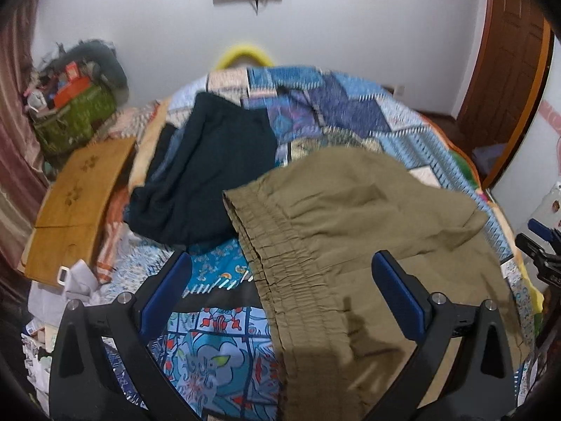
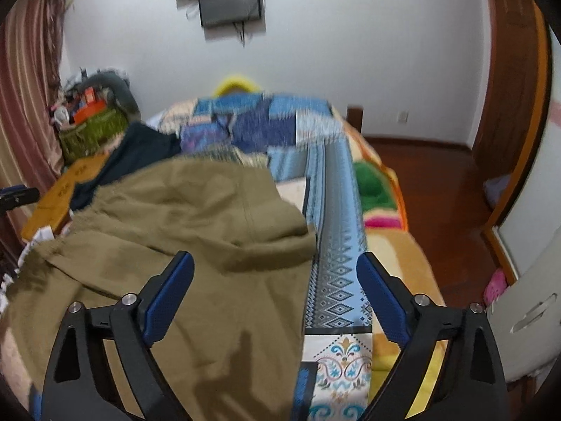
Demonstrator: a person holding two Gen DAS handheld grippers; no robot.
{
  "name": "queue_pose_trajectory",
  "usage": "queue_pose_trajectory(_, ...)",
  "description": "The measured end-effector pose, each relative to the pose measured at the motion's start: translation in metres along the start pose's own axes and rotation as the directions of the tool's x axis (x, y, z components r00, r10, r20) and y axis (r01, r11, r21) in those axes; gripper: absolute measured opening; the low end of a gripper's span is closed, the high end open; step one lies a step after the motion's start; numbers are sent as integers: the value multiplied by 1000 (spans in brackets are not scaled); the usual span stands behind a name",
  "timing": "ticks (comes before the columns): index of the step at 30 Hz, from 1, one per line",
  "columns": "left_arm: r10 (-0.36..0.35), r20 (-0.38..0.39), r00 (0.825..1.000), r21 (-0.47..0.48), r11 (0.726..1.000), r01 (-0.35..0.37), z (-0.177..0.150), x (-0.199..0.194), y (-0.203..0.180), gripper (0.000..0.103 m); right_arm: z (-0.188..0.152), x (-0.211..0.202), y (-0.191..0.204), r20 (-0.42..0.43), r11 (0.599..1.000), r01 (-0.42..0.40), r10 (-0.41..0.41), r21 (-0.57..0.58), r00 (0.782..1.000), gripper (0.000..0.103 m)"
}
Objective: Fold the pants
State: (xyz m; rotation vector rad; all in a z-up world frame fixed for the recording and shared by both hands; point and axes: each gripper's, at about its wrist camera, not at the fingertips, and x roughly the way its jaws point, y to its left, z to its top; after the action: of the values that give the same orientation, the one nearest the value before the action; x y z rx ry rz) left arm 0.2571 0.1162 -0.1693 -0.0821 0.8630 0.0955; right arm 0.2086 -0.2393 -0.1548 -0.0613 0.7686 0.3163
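Note:
Olive-brown pants [image 1: 350,217] lie on the bed's patterned blue quilt [image 1: 333,105], partly folded, with the elastic waistband [image 1: 280,245] running down the left side. My left gripper [image 1: 282,263] is open and empty, hovering above the waistband. In the right wrist view the same pants [image 2: 182,228] lie bunched to the left, their right edge beside a blue diamond-pattern strip of the quilt [image 2: 336,231]. My right gripper [image 2: 275,263] is open and empty above the pants' right edge. The right gripper also shows in the left wrist view at the far right [image 1: 540,245].
A dark navy garment [image 1: 210,168] lies on the bed beyond the pants. A wooden board [image 1: 77,203] and a green basket of clutter [image 1: 73,119] stand at the left. Crumpled paper [image 1: 70,287] lies lower left. Wooden floor [image 2: 438,182] and a door [image 2: 508,70] are at the right.

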Motion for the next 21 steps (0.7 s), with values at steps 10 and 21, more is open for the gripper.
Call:
queue_pose_trajectory(10, 42, -205, 978, 115, 993, -18, -4, 65, 9, 95, -2, 69, -14, -195, 998, -33, 22, -53, 981, 66)
queue_pose_trajectory(21, -125, -328, 936, 21, 990, 139, -7, 89, 13, 70, 0, 100, -16, -278, 997, -45, 24, -69, 960, 25)
